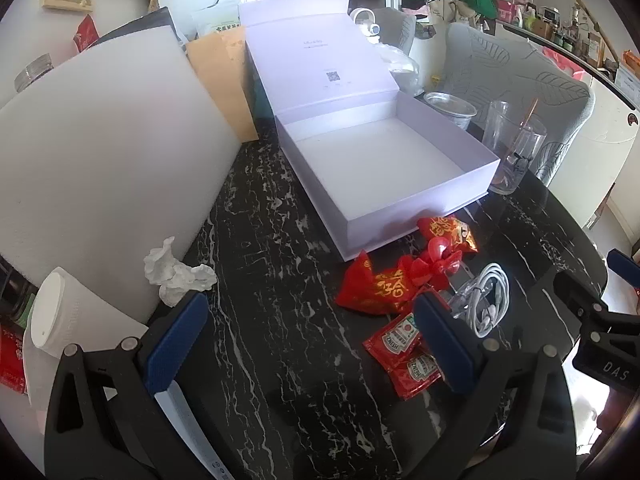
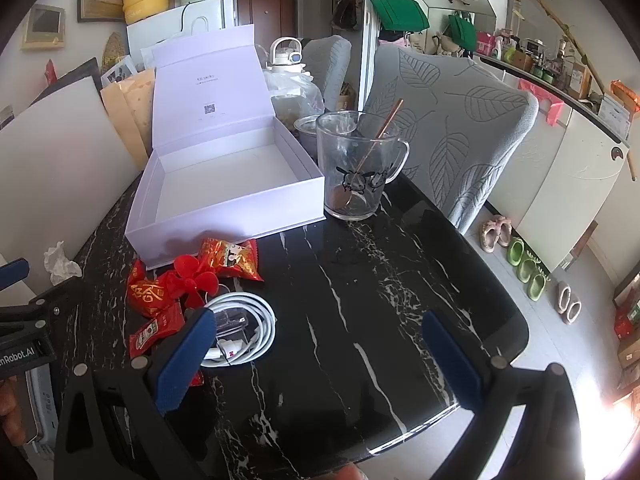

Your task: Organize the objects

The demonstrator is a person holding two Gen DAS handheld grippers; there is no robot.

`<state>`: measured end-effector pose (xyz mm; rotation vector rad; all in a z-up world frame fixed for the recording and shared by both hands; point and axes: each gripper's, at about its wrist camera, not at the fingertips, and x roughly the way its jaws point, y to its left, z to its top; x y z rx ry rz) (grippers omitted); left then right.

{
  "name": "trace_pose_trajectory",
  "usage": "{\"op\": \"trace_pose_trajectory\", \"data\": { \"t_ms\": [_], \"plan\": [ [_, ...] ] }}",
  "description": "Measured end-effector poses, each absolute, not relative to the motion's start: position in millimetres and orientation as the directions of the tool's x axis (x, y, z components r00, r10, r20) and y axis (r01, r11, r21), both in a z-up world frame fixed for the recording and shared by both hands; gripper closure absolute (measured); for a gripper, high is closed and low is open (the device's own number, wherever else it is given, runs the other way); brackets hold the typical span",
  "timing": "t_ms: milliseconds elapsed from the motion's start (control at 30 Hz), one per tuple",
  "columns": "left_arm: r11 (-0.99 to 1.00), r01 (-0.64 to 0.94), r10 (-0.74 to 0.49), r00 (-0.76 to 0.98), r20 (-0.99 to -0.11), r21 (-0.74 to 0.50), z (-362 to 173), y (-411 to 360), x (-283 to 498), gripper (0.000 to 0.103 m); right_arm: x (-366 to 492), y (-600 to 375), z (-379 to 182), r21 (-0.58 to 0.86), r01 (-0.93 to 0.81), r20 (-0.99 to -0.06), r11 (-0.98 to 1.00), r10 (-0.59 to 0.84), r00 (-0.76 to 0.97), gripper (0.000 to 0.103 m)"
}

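An open, empty pale-lilac box [image 1: 424, 200] [image 2: 224, 220] stands on the black marble table, lid propped up behind. In front of it lie red snack packets [image 1: 376, 288] [image 2: 230, 258], a red plastic fan [image 1: 436, 260] [image 2: 196, 278], ketchup sachets [image 1: 404, 354] [image 2: 154, 330] and a coiled white cable [image 1: 486, 300] [image 2: 244, 326]. My left gripper [image 1: 312, 344] is open and empty over bare table, its right finger beside the sachets. My right gripper [image 2: 320, 360] is open and empty, its left finger over the cable's edge.
A glass mug with a spoon [image 2: 356, 168] [image 1: 514, 148] stands right of the box. A white foam board [image 1: 108, 160] leans at the left, with crumpled tissue [image 1: 178, 274] and a paper roll [image 1: 60, 320] near it. Grey chairs [image 2: 452, 120] stand beyond the table edge.
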<state>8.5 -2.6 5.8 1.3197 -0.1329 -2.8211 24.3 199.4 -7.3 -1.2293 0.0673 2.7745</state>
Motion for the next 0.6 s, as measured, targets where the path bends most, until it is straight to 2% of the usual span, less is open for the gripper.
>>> {"op": "trace_pose_trajectory", "data": {
  "t_ms": [600],
  "plan": [
    [-0.997, -0.016, -0.052, -0.637, -0.769, 0.080, 8.3, -5.3, 11.3, 0.000, 27.2, 198.7, -0.5, 0.000, -0.105, -0.734, -0.994, 0.072, -0.675, 0.000]
  ]
}}
